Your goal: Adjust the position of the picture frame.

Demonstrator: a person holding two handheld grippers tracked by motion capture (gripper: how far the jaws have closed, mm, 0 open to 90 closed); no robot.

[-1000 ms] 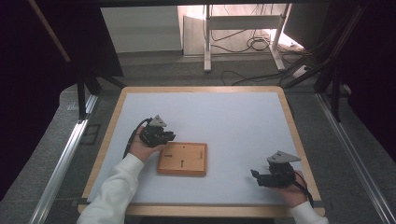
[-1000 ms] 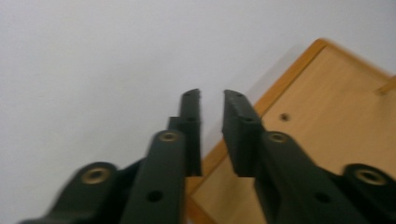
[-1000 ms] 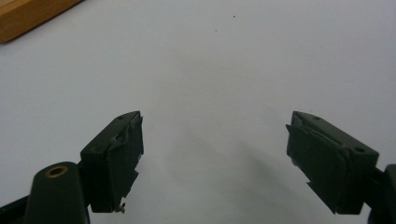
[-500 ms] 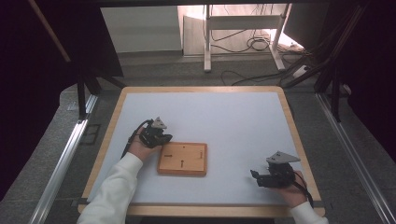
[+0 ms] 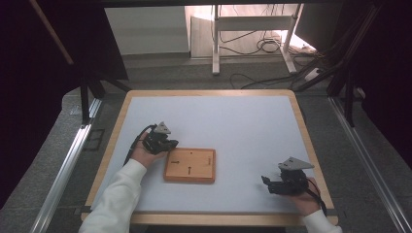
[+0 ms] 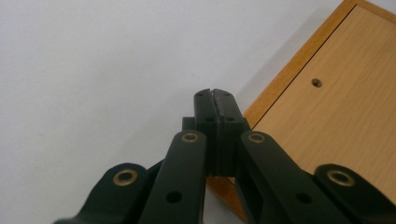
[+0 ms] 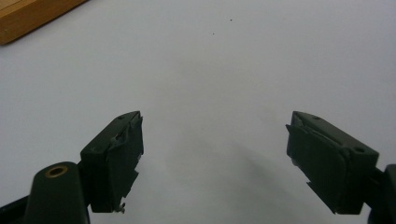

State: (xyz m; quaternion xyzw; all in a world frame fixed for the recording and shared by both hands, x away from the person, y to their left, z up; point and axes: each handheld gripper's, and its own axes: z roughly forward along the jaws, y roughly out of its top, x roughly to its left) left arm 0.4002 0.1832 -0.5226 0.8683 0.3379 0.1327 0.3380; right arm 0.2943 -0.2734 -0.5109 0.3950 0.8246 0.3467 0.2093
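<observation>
Left gripper (image 5: 171, 144) sits at the upper-left corner of the wooden board (image 5: 190, 165), jaws pressed flat together with nothing between them, tips just over the board's raised edge or right beside it; hard to say from the high view whether they touch it. In the left gripper view the closed left gripper (image 6: 215, 100) points down at the white mat, with the wooden board (image 6: 336, 102) filling the right side: a darker rim around a lighter inset panel, and one small round hole (image 6: 316, 83) in that panel. The high view shows the board lying flat on the white table mat (image 5: 233, 121), left of centre and toward the near edge, with a couple of small dark marks on its face, too small to identify. Right gripper (image 5: 268, 182) rests near the front-right corner of the mat, well apart from the board, jaws pointing left toward it. In the right gripper view the right gripper (image 7: 215, 140) stands wide open, both black pads spread with bare mat between them, nothing held; a corner of the wooden board (image 7: 28, 16) shows at the top left, far off. White sleeve (image 5: 116, 199) on the left forearm comes in from the bottom edge. The mat sits inside a wooden table frame (image 5: 114, 145). Floor behind has a stand and loose cables (image 5: 262, 46).
</observation>
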